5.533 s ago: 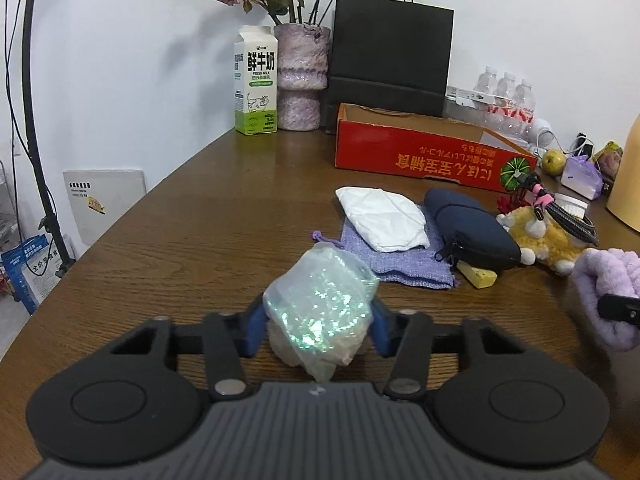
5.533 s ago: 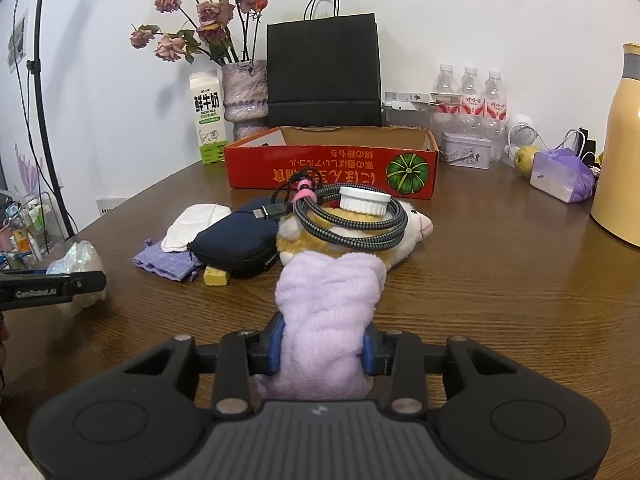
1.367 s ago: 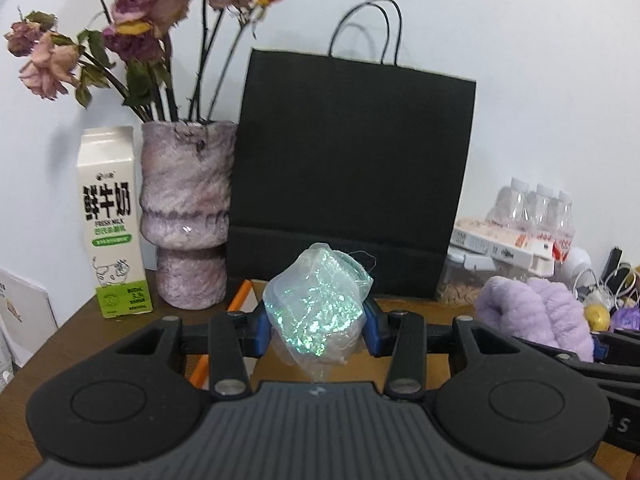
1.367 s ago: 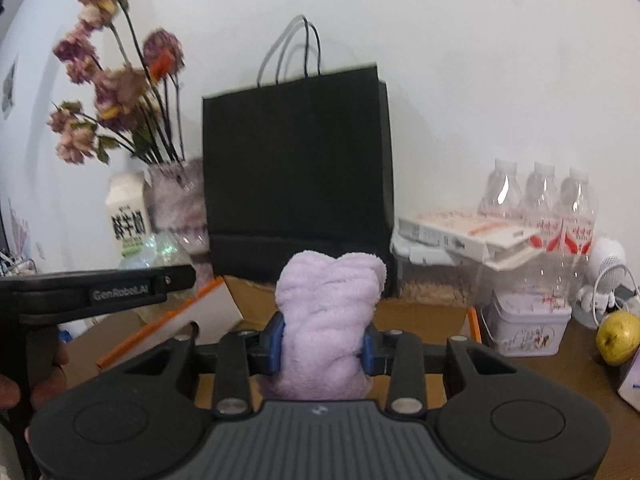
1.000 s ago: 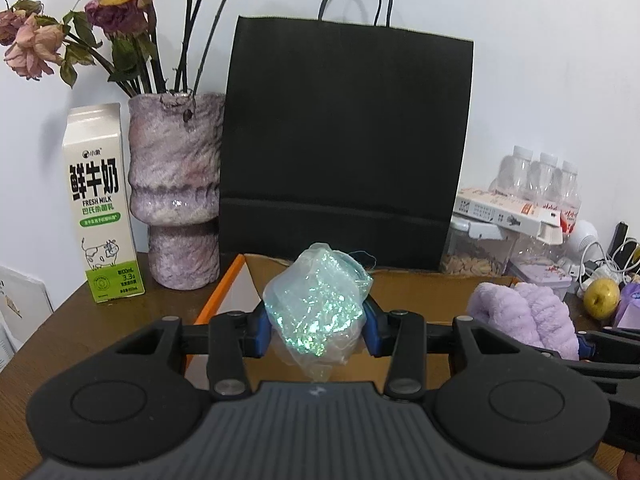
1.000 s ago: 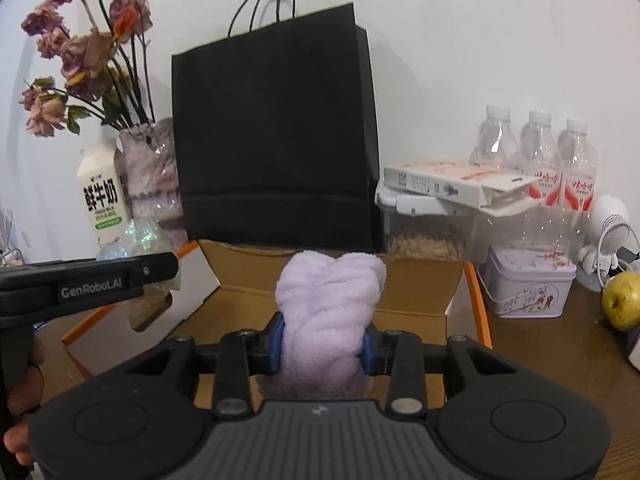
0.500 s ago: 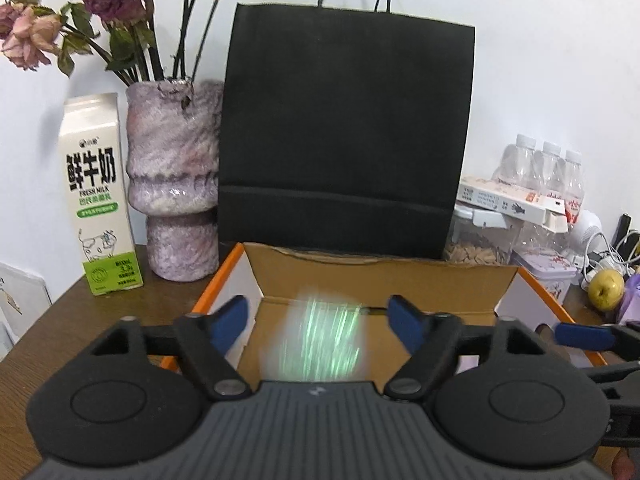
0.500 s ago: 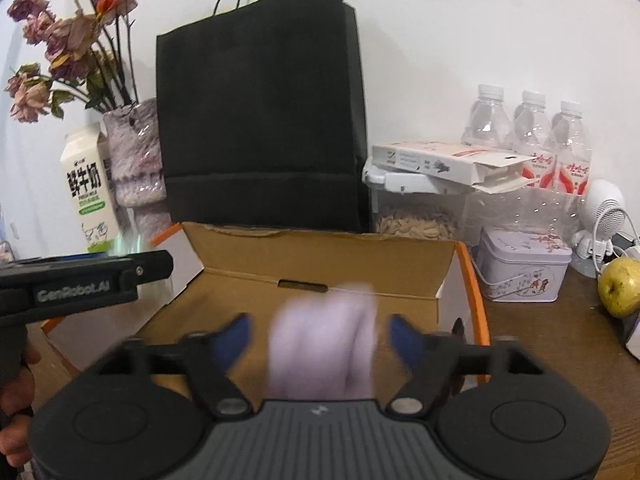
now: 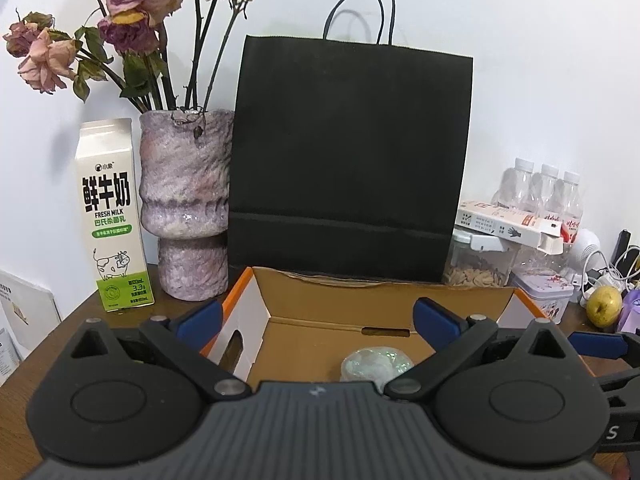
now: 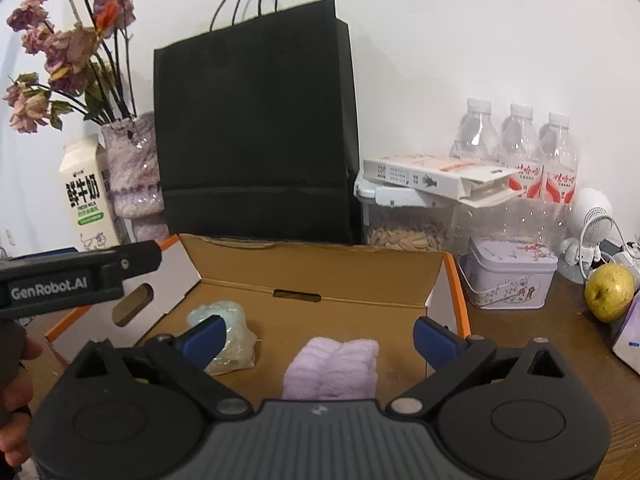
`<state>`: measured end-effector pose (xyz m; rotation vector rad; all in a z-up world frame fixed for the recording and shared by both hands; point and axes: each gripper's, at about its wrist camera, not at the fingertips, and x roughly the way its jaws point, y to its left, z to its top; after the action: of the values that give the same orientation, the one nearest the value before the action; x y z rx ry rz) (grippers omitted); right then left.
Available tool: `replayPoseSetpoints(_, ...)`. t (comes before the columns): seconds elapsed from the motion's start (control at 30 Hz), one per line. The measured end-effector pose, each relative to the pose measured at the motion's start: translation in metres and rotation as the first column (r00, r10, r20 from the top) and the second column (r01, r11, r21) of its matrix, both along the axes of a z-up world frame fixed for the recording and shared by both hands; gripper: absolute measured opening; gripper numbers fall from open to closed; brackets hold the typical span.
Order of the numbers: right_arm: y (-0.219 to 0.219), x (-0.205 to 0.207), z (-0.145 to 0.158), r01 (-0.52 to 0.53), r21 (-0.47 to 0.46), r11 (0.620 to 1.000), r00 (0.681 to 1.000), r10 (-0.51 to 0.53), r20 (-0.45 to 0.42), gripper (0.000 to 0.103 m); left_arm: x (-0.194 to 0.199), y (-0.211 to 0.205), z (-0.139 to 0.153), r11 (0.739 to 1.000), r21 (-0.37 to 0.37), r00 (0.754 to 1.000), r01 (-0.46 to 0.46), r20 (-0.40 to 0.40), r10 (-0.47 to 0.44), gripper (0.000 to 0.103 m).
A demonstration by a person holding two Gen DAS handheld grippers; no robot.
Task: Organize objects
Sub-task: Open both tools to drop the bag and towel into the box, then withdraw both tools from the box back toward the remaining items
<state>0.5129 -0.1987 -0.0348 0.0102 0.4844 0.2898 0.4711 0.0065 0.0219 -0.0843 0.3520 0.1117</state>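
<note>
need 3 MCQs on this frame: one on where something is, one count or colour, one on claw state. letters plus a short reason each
1. Where does the purple fluffy cloth lie?
A. on the milk carton
B. on the floor of the cardboard box
C. in the black paper bag

2. How many clear water bottles stand by the wall?
A. one
B. five
C. three

3. How do the two claws stand?
A. both open, holding nothing
B. both shut on items
C. left shut, right open

Answers:
1 B: the cloth rests inside the box, to the right of the iridescent plastic bag.
2 C: three capped bottles show side by side in the right wrist view.
3 A: the left claw and the right claw have their blue fingers spread wide, with both items lying below them.
</note>
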Motion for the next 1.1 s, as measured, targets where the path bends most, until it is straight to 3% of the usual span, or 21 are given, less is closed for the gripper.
replayPoseSetpoints(0.2, -0.004, -0.015, 0.017, -0.011, 0.016, 1.0, 0.999, 0.011, 0.032, 0.103, -0.016, 0.006, 0.014, 0.999, -0.032, 1.0, 0.01, 0.007, -0.01, 0.103)
replayPoseSetpoints(0.7, -0.017, -0.077, 0.055, -0.041, 0.016, 0.999, 0.986, 0.038, 0.16, 0.103, -0.082, -0.001, 0.046, 0.998, -0.028, 0.995, 0.054, 0.091, -0.051, 0.103)
replayPoseSetpoints(1.1, -0.017, -0.14, 0.061, -0.07, -0.052, 0.996, 0.971, 0.08, 0.225, 0.103, -0.137, -0.005, 0.053, 0.997, -0.003, 0.99, 0.071, 0.126, -0.07, 0.103)
